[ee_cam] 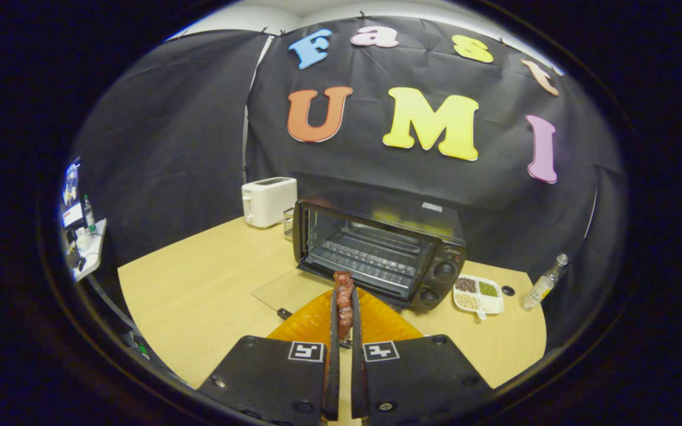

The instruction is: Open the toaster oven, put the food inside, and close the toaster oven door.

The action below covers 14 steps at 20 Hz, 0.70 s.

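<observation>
Gripper (pixel 344 307) clamps the meat strip (pixel 344 299) narrowly above the orange plate (pixel 376 322); risk: strip slips or snags the rack (pixel 364 257) entering the open toaster oven (pixel 376 254).

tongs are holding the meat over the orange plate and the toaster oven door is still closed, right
Not quite: the toaster oven door is already open, folded down flat, as the gripper view shows. The rest holds: the tongs grip the meat above the orange plate.
</observation>
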Motion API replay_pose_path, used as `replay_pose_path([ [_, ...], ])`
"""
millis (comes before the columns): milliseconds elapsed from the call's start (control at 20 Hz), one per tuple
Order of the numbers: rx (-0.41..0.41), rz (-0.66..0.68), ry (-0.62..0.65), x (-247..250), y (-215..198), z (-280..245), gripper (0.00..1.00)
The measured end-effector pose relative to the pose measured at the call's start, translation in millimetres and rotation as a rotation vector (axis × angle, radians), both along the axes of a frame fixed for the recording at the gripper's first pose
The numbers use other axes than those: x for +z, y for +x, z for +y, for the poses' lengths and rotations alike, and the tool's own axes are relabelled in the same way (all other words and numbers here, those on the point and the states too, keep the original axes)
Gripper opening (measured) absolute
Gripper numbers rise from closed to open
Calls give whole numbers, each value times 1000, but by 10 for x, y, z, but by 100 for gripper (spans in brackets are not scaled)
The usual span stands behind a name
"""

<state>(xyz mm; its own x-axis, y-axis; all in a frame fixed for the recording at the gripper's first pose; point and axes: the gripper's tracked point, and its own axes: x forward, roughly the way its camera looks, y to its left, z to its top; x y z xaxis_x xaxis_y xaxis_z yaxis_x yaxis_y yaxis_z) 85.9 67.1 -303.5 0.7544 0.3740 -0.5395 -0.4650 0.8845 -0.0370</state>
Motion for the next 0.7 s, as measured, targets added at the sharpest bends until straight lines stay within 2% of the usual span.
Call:
replay_pose_path([
  [150, -55, 13, 72, -147, 132, 197, 11],
  [500, -267, 72, 313, -555, 718, 361, 11],
  [700, -373, 98, 514, -715, 1101, 404, 11],
])
